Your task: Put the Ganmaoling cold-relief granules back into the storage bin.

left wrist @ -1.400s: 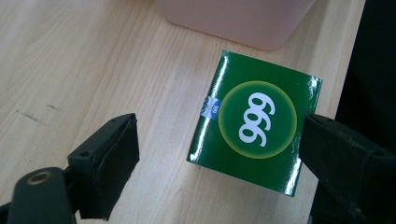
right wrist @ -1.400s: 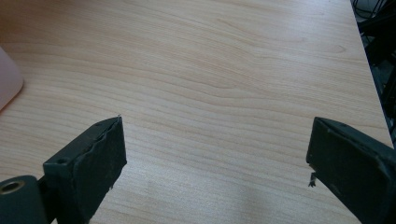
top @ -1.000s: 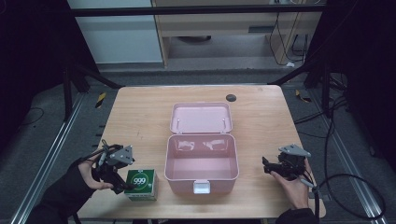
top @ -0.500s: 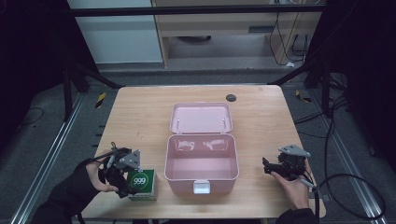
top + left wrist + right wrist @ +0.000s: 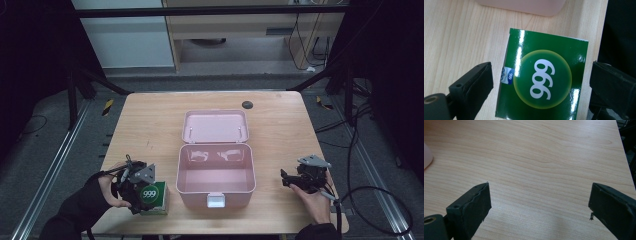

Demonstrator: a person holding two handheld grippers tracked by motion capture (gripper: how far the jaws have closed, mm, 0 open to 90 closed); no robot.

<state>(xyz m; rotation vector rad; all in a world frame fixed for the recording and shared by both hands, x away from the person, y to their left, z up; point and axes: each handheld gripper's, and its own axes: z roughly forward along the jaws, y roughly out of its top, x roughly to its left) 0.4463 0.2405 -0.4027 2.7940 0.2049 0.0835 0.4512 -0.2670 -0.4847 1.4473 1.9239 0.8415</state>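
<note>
While its jaws have just been opening wide, the left gripper (image 5: 540, 82) straddles the green 999 box (image 5: 544, 77) without touching; the right gripper (image 5: 539, 207) gapes over bare table (image 5: 536, 157).

One green box (image 5: 152, 195) at lower left — one open pink case (image 5: 215, 172) at centre — two grippers, left (image 5: 131, 192) and right (image 5: 292, 180).

box (image 5: 541, 77) | glossy green, white "999" in a round emblem | laid flat on tabletop (image 5: 456, 37) | just beside pink case (image 5: 215, 172)
</note>
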